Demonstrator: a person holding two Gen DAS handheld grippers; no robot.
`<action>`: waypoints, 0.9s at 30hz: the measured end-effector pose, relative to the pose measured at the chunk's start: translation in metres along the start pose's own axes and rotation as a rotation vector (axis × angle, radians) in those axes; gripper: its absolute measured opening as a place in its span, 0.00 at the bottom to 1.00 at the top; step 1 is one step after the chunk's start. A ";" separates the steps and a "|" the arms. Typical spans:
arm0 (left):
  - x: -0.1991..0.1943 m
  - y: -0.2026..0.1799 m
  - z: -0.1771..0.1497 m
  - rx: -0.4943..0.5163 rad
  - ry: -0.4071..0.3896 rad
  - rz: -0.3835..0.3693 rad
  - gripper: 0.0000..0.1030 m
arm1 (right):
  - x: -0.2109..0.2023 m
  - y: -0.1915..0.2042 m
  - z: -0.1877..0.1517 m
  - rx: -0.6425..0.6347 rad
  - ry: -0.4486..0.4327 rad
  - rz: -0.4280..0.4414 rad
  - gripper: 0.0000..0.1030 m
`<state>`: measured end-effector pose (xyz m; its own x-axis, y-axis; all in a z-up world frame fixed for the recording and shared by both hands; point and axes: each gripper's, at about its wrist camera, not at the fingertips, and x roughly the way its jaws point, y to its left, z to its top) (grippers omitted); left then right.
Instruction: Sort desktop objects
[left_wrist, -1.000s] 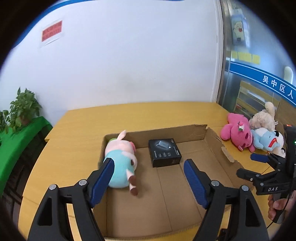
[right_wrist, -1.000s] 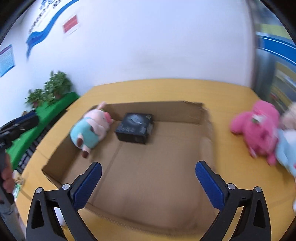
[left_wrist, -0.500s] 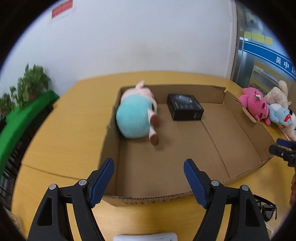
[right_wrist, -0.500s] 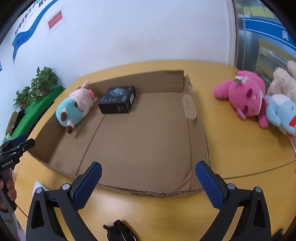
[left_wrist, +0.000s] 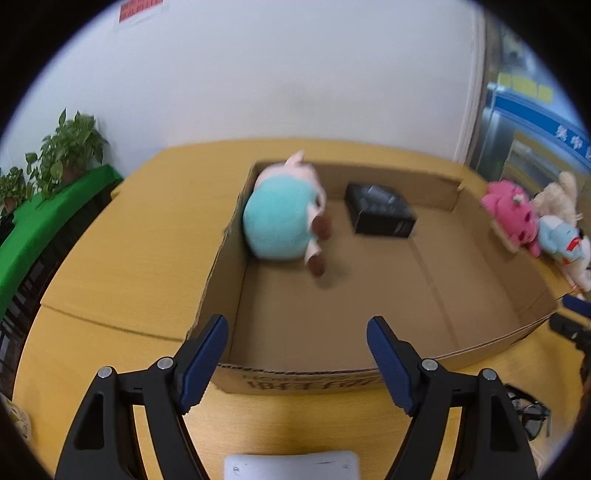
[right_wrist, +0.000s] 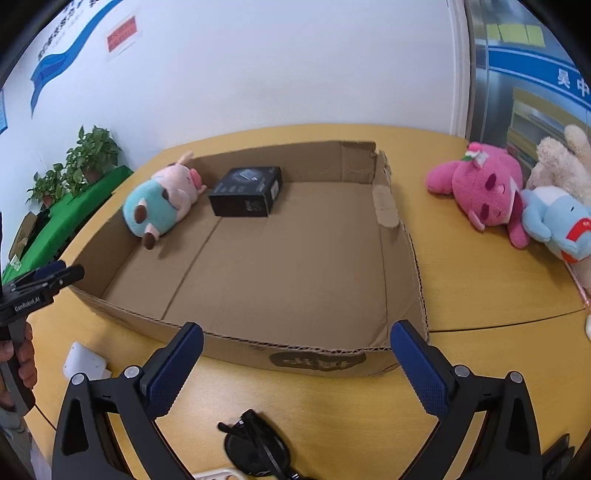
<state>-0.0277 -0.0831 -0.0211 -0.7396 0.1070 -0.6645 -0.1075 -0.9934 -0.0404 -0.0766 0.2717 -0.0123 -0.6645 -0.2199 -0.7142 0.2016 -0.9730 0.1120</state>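
A shallow cardboard box (left_wrist: 491, 343) (right_wrist: 402, 258) lies on the yellow table. Inside it lie a teal and pink plush pig (left_wrist: 284, 218) (right_wrist: 159, 203) at the far left and a black box (left_wrist: 380, 214) (right_wrist: 247, 192) beside it. My left gripper (left_wrist: 297, 354) is open and empty, above the box's near wall. My right gripper (right_wrist: 295, 365) is open and empty, just in front of the box. Black sunglasses (right_wrist: 258, 446) (left_wrist: 528, 413) lie on the table under the right gripper. A white flat object (left_wrist: 291, 465) (right_wrist: 85, 365) lies near the table's front edge.
A pink plush (right_wrist: 484, 188) (left_wrist: 513, 214), a blue plush (right_wrist: 557, 221) (left_wrist: 557, 236) and a beige plush (right_wrist: 561, 158) lie on the table right of the box. Potted plants (left_wrist: 70, 147) stand on a green surface at the left. A white wall is behind.
Both grippers have pulled back toward the table's front edge, from over the box's inside to its near wall. The sunglasses and white object came into view. Both stayed open.
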 end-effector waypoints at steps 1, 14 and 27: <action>-0.010 -0.004 0.002 0.003 -0.031 -0.012 0.75 | -0.008 0.005 0.000 -0.012 -0.019 0.004 1.00; -0.061 -0.043 0.000 0.017 -0.146 -0.103 0.75 | -0.050 0.038 -0.006 -0.134 -0.125 0.005 0.84; -0.066 -0.056 -0.014 0.000 -0.106 -0.179 0.70 | -0.075 0.007 -0.031 -0.080 -0.128 0.087 0.84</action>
<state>0.0364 -0.0352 0.0142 -0.7746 0.2852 -0.5645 -0.2431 -0.9583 -0.1505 -0.0027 0.2834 0.0210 -0.7276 -0.3147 -0.6096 0.3151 -0.9426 0.1106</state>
